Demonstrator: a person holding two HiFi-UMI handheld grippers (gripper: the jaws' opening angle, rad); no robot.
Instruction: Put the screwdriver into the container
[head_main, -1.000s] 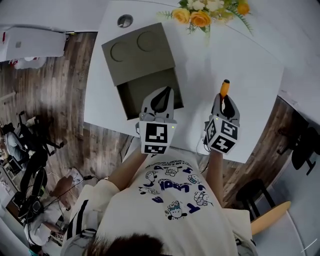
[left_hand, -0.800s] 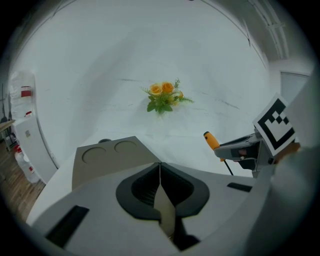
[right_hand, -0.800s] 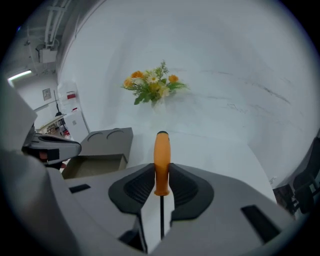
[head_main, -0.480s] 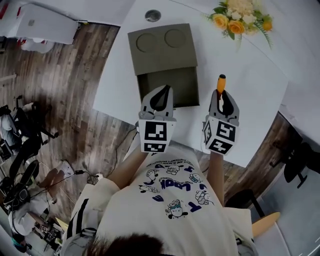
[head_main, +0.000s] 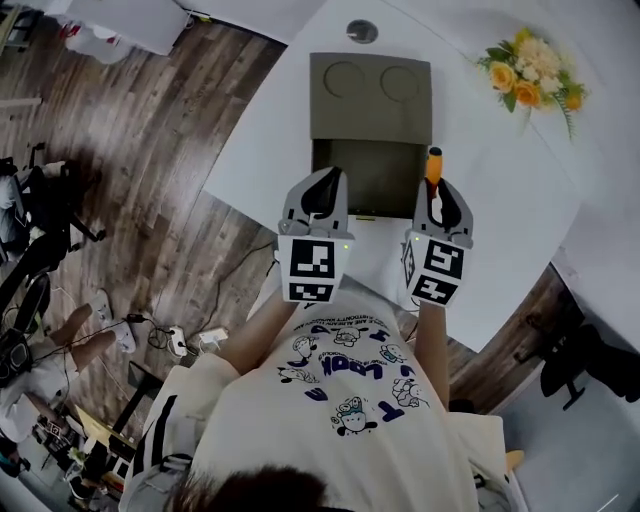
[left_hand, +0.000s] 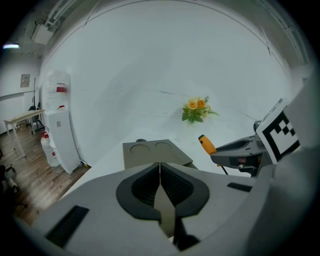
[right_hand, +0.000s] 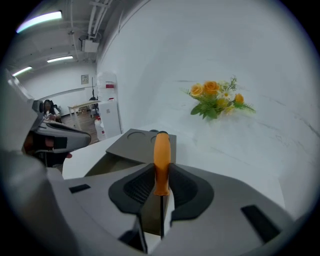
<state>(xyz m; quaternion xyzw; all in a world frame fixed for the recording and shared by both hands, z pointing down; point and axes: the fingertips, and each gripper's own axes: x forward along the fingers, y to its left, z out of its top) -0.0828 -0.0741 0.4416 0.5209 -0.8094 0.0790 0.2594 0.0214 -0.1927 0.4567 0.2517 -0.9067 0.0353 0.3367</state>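
The container (head_main: 372, 165) is a dark olive box on the white table, its lid (head_main: 370, 90) with two round recesses slid back and the front compartment open. My right gripper (head_main: 436, 197) is shut on the screwdriver (head_main: 433, 167), whose orange handle points forward along the box's right edge. In the right gripper view the handle (right_hand: 161, 157) sits between the pads and the thin shaft runs down behind it; the container (right_hand: 132, 145) lies ahead to the left. My left gripper (head_main: 323, 188) hovers over the compartment's front left, shut on nothing, its pads together (left_hand: 160, 172).
A bunch of yellow flowers (head_main: 535, 80) lies at the table's far right. A round metal disc (head_main: 362, 31) sits behind the box. The white table (head_main: 505, 205) ends just before the grippers, with wooden floor to the left. A water dispenser (left_hand: 57, 125) stands far left.
Both grippers have come closer to the container. The right gripper with the screwdriver now sits at the box's right edge, and the left gripper's tip overlaps the open compartment.
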